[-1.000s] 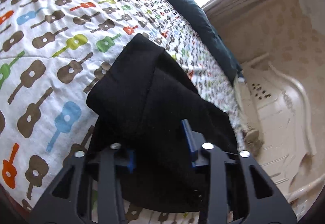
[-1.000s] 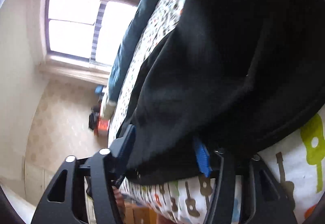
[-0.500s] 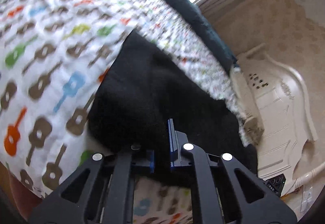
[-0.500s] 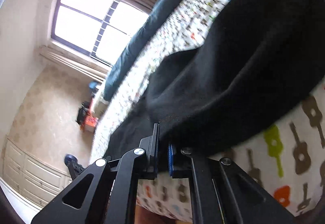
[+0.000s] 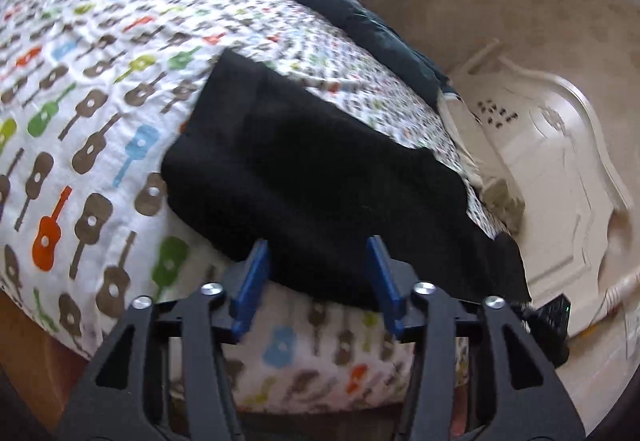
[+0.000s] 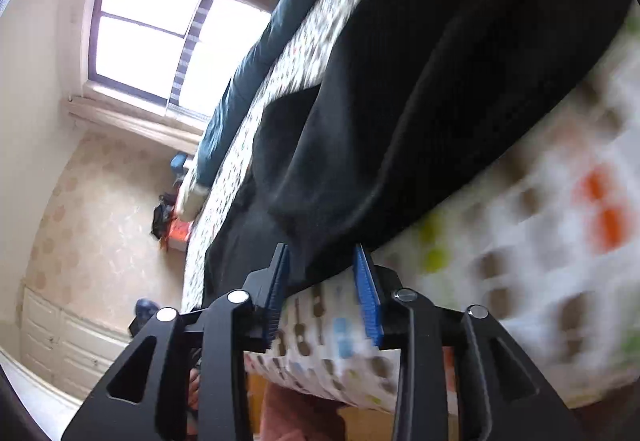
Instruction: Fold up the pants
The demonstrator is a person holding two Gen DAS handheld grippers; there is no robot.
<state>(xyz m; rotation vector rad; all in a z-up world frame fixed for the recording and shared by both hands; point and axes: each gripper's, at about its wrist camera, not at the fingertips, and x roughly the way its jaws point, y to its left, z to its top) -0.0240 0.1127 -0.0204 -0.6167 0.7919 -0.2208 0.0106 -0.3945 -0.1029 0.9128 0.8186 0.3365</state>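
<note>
The black pants [image 5: 304, 177] lie folded on the guitar-print bed sheet [image 5: 80, 89], near the bed's front edge. My left gripper [image 5: 318, 261] is open, its blue pads at the near edge of the fabric and holding nothing. In the right wrist view the same black pants [image 6: 420, 93] stretch along the bed. My right gripper [image 6: 322, 269] is open, its blue pads just at the fabric's lower edge and gripping nothing.
A dark teal blanket [image 5: 336, 5] lies along the far side of the bed. A white carved bed end [image 5: 560, 169] stands at the right. A window [image 6: 160, 37] and white drawers [image 6: 68, 341] are beyond the bed; small objects lie on the floor [image 6: 176, 217].
Both grippers were shut on the pants half a second ago. Both have opened and let the fabric go, and have drawn back a little toward the bed's edge.
</note>
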